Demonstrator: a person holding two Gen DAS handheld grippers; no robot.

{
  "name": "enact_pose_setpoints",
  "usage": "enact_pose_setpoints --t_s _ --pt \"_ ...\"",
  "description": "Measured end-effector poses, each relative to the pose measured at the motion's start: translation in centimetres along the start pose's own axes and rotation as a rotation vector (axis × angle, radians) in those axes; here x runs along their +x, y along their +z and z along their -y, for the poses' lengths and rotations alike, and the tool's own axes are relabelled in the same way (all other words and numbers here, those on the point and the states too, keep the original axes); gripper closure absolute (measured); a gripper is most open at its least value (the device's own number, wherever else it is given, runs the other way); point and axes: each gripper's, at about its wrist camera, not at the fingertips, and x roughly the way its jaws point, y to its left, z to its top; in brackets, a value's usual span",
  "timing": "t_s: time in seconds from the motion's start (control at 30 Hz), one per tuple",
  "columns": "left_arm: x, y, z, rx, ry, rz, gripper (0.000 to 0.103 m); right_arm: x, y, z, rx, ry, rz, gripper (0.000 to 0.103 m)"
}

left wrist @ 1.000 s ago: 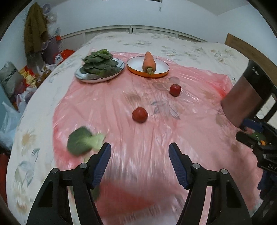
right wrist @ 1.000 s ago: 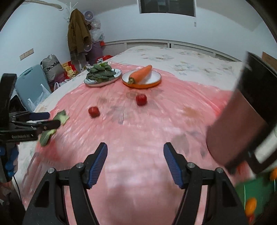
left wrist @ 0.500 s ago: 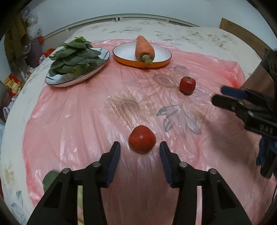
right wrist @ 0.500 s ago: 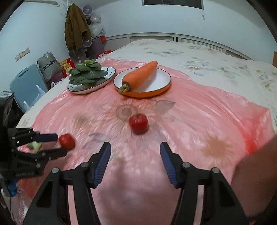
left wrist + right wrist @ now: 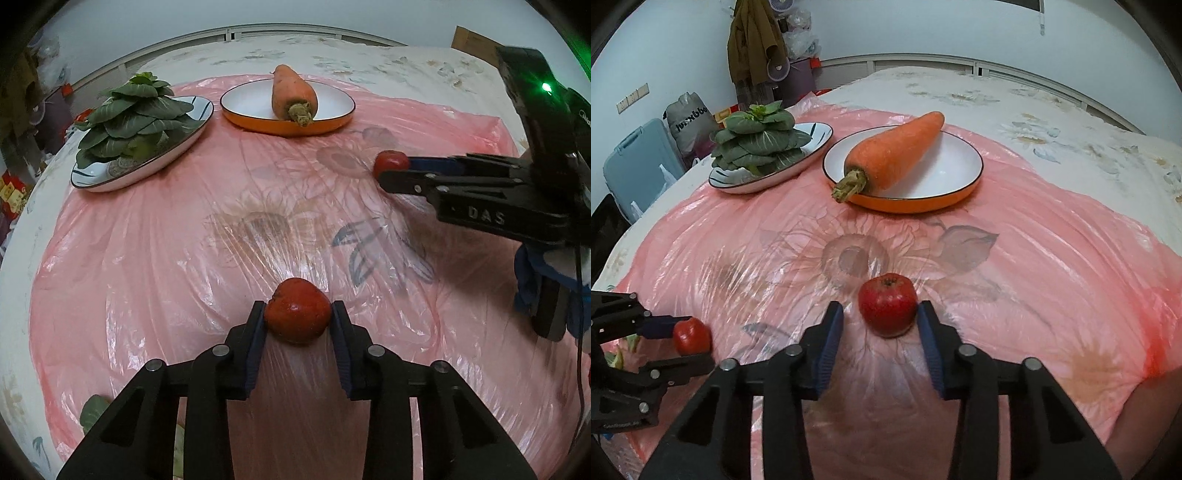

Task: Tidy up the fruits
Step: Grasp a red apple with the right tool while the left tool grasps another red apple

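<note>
Two red apples lie on a pink plastic sheet (image 5: 147, 258). My left gripper (image 5: 298, 321) is shut on the near apple (image 5: 297, 315), both pads pressing its sides; the right wrist view shows that gripper (image 5: 690, 345) gripping this apple (image 5: 691, 336) at the far left. My right gripper (image 5: 879, 321) has its jaws closing round the other apple (image 5: 888, 308). The right pad touches this apple and a gap remains at the left pad. In the left wrist view this gripper (image 5: 391, 171) and its apple (image 5: 391, 161) are at the right.
At the back, a carrot (image 5: 897, 151) lies on a white, orange-rimmed plate (image 5: 953, 173), and leafy greens (image 5: 759, 140) are piled on a blue-patterned plate (image 5: 812, 147) to its left. A loose green leaf (image 5: 94, 410) lies near the sheet's front left. Bags and a coat stand beyond the table.
Both grippers came forward and down to the apples. The left jaws closed onto the near apple. The right jaws narrowed around the other apple.
</note>
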Motion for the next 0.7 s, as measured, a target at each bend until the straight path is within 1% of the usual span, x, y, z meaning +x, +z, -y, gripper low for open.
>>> enact_pose_setpoints --t_s 0.07,0.1,0.27,0.47,0.7 --pt "0.0 0.0 -0.1 0.000 -0.004 0.002 0.074 0.1 0.1 0.0 -0.005 -0.007 -0.003 0.100" --pt "0.0 0.0 -0.2 -0.002 -0.008 0.004 0.074 0.0 0.1 0.0 -0.005 -0.009 -0.006 0.101" --pt "-0.4 0.1 -0.8 -0.046 -0.038 0.008 0.074 -0.4 0.5 0.4 0.021 0.009 -0.005 0.101" --pt "-1.5 0.2 -0.8 -0.066 -0.042 0.028 0.074 -1.7 0.4 0.5 0.042 0.017 0.015 0.101" --pt "-2.3 -0.1 -0.9 -0.093 -0.050 0.043 0.074 -3.9 -1.5 -0.1 0.053 0.029 0.029 0.101"
